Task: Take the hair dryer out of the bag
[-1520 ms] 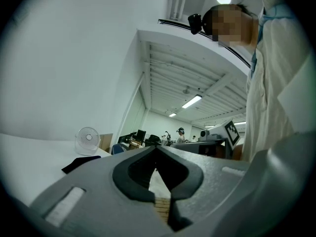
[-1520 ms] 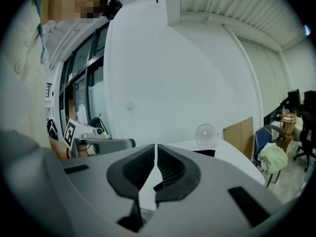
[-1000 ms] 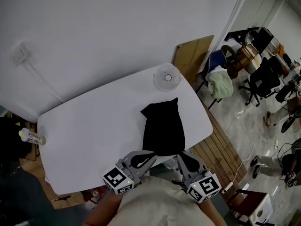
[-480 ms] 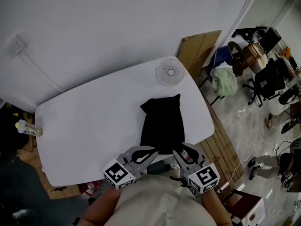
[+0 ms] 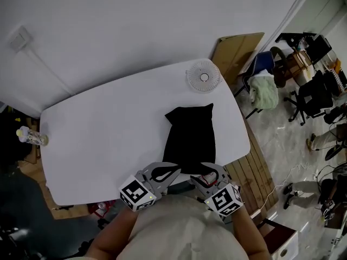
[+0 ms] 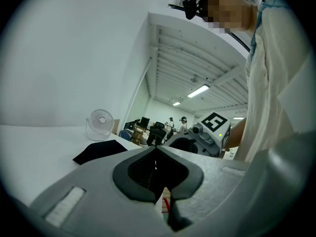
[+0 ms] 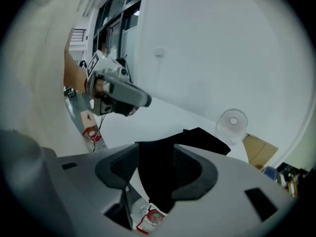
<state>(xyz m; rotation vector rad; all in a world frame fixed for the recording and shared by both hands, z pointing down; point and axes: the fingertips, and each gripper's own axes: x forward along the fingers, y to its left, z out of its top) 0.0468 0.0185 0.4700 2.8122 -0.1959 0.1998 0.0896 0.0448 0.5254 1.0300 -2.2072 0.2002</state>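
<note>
A flat black bag (image 5: 190,140) lies on the white table (image 5: 108,140), its near end at the table's front edge. No hair dryer shows; the bag hides whatever is inside. My left gripper (image 5: 171,171) hovers shut and empty just left of that near end, its jaws (image 6: 155,149) pointing past the bag (image 6: 98,151). On the right, my right gripper (image 5: 208,170) is tilted down at the same end. Its jaws have just been opening, and in the right gripper view (image 7: 155,157) the bag's edge (image 7: 158,181) sits between them, untouched by the pads.
A small white fan (image 5: 203,76) stands at the table's far right corner. A bottle (image 5: 30,137) sits off the left end. Office chairs (image 5: 309,91), a board (image 5: 238,47) and wooden flooring lie to the right. A white wall runs behind the table.
Both grippers have sunk toward the table's front edge. The right one rolled and tipped downward, and its jaws went from shut to wide around the bag's near end.
</note>
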